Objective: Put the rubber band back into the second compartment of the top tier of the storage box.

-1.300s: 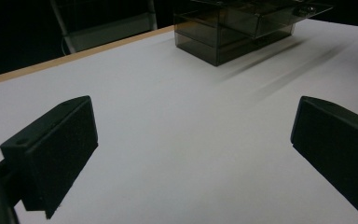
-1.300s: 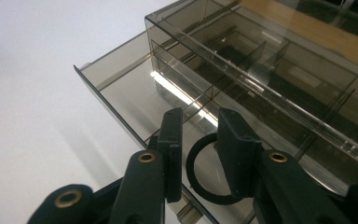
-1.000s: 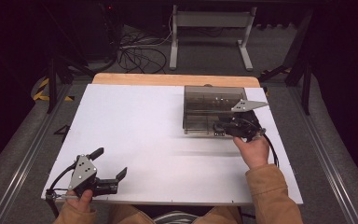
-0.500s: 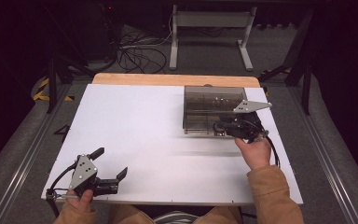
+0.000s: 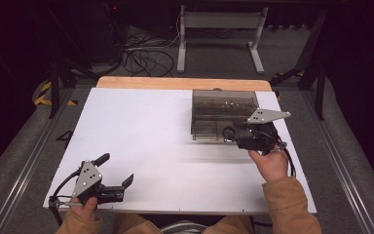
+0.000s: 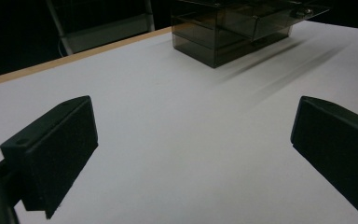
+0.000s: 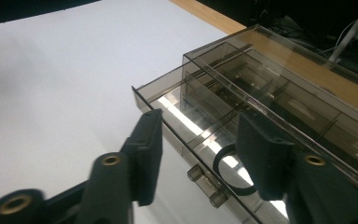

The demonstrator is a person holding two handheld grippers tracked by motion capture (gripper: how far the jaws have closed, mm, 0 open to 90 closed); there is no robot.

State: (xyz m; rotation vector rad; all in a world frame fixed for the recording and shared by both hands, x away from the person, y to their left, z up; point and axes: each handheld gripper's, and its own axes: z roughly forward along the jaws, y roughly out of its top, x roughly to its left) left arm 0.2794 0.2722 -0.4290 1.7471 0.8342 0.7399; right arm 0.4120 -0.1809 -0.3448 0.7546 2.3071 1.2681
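The smoky plastic box [image 5: 222,113] sat at the far right of the white table [image 5: 146,131], its drawer [image 7: 186,116] pulled out. The right gripper [image 7: 198,144] hung over the drawer front, jaws just opening, with nothing clamped and a black ring [image 7: 228,179] lying below. The left gripper [image 5: 114,178] sat wide open, near the front edge.

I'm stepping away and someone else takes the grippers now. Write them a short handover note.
Right gripper: jaws just opening, nothing between them, above the pulled-out drawer of the smoky clear box.
Black ring: lies in the drawer's front compartment.
Left gripper: open, empty, idle near the white table's front edge.
Done: drawer open, ring apparently dropped in.
Left: probably push the drawer shut.
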